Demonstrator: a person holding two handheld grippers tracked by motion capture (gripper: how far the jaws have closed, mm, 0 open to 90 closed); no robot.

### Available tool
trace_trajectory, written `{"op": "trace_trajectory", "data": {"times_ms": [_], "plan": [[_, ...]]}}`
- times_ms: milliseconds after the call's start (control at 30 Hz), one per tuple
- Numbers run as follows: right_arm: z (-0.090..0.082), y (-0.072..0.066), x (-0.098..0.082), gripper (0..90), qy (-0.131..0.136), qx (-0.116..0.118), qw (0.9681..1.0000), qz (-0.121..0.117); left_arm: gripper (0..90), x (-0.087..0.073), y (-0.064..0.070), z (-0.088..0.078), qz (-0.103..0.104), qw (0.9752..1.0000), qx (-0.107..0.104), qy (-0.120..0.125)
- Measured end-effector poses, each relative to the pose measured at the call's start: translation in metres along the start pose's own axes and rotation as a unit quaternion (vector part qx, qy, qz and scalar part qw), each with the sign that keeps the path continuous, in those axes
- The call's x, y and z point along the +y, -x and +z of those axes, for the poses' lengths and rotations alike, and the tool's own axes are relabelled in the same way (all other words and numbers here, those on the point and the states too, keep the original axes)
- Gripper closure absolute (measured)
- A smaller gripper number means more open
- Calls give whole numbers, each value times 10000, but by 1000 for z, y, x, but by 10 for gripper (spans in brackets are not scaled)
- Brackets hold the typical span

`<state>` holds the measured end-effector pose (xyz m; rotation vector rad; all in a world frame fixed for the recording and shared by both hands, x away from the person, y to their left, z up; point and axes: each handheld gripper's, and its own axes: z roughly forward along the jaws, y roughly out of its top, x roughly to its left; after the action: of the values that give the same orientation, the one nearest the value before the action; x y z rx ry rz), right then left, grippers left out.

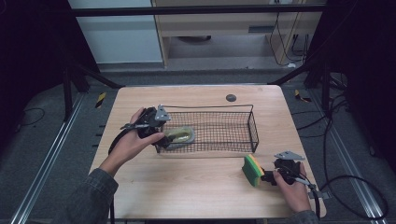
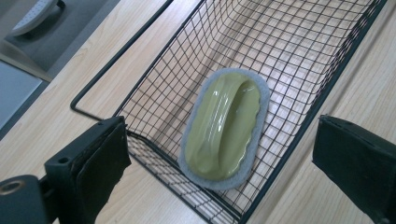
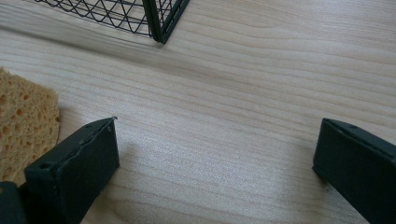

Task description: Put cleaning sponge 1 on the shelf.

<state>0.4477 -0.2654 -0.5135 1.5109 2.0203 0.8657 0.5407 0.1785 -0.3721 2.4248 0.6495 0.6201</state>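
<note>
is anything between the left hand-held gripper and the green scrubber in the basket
Nothing visible. The left hand-held gripper hangs open over the near end of the wire basket, jaws spread either side of the green scrubber, which lies on the basket floor. The basket top is open, with only the end wall below the jaws.

Dark disc [image 1: 230,97] at table's [image 1: 196,186] far edge

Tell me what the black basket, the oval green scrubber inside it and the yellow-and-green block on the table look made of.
Black wire basket: thin metal wire in an open grid, likely coated matte black. Oval green scrubber: glossy moulded handle, apparently plastic, on a fuzzy grey pad rim. Yellow-and-green sponge: porous foam, pores showing in the right gripper view, with a green scouring layer.
</note>
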Motion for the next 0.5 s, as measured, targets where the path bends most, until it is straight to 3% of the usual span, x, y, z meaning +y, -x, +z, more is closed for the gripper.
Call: {"op": "trace_trajectory", "data": {"times_ms": [333, 500], "plan": [[0, 0, 0, 4, 0, 1, 10000, 2, 35, -28, -6, -17, -490, 9984, 90, 274], [0, 0, 0, 4, 0, 0, 10000, 2, 36, -45, -6, -20, -623, 9977, 117, 251]]}}
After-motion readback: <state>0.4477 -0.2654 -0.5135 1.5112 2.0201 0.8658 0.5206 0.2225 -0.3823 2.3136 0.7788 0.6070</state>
